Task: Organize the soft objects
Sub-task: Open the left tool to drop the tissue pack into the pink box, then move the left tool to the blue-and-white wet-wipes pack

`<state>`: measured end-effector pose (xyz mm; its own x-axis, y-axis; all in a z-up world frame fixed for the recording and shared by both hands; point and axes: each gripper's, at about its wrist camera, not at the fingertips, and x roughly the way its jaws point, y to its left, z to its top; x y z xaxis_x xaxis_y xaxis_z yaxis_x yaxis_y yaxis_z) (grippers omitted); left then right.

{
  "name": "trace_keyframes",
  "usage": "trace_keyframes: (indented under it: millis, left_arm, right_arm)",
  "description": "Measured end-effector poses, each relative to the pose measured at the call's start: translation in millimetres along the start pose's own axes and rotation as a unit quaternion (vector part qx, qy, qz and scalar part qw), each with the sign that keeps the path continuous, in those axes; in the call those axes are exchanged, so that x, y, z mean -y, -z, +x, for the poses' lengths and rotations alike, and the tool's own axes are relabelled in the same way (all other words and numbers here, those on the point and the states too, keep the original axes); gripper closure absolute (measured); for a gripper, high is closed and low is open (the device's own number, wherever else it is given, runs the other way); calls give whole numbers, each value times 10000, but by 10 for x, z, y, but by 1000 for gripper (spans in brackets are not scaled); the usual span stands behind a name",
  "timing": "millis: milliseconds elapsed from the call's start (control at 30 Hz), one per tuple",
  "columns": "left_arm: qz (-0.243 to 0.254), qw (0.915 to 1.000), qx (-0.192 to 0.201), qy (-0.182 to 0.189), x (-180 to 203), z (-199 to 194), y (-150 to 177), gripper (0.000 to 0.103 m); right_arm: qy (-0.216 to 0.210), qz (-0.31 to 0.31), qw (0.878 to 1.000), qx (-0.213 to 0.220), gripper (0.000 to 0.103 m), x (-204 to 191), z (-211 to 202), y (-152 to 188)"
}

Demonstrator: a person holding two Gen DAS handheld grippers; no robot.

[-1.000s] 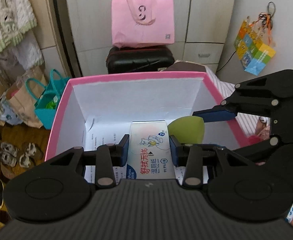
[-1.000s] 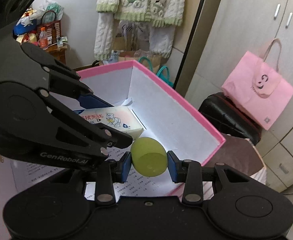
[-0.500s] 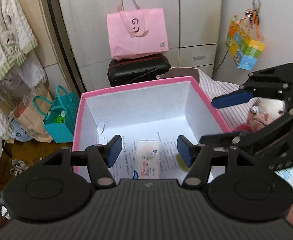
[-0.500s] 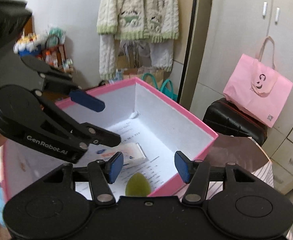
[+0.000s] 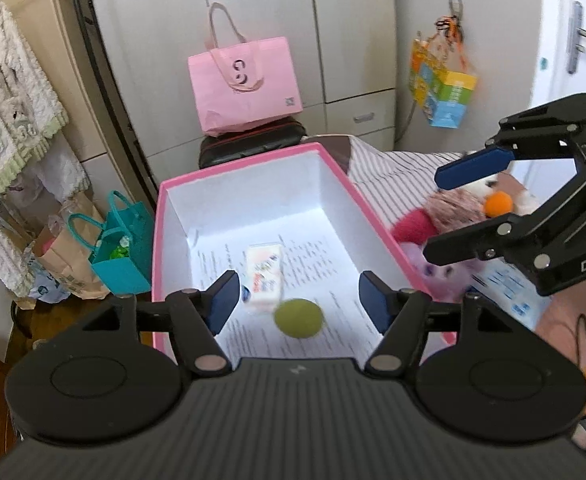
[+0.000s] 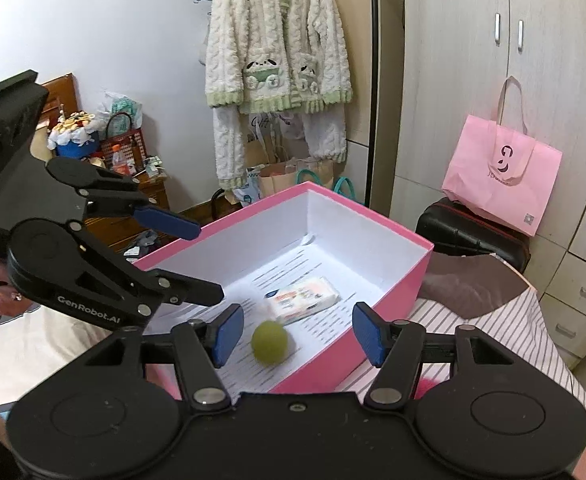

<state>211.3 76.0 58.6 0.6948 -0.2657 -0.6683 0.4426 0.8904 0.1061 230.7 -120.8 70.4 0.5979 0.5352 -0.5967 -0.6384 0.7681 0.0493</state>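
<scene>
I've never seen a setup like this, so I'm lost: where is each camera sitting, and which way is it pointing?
Left wrist view: sits on the left claw, looks down into the pink box; its own open fingers show, and the right claw over the plush toys.
Right wrist view: sits on the right claw, faces the box toward a hanging sweater; the left claw shows.
Both share the box, tissue pack, green ball, pink bag.

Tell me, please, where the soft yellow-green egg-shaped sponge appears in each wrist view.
Left wrist view: the soft yellow-green egg-shaped sponge lies low centre on the box floor, between the left gripper's open fingers.
Right wrist view: it lies low centre, left of the middle.
Shared landmark: the white wet-wipe pack beside it.
</scene>
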Motion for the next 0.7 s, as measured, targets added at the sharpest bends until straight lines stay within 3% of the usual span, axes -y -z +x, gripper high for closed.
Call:
trace_keyframes:
  millis: [700]
  left_arm:
    - [717, 9940, -229, 794, 796, -637, 403, 27]
  right_arm:
    - [320, -195, 9991, -190, 23, -529, -876, 659]
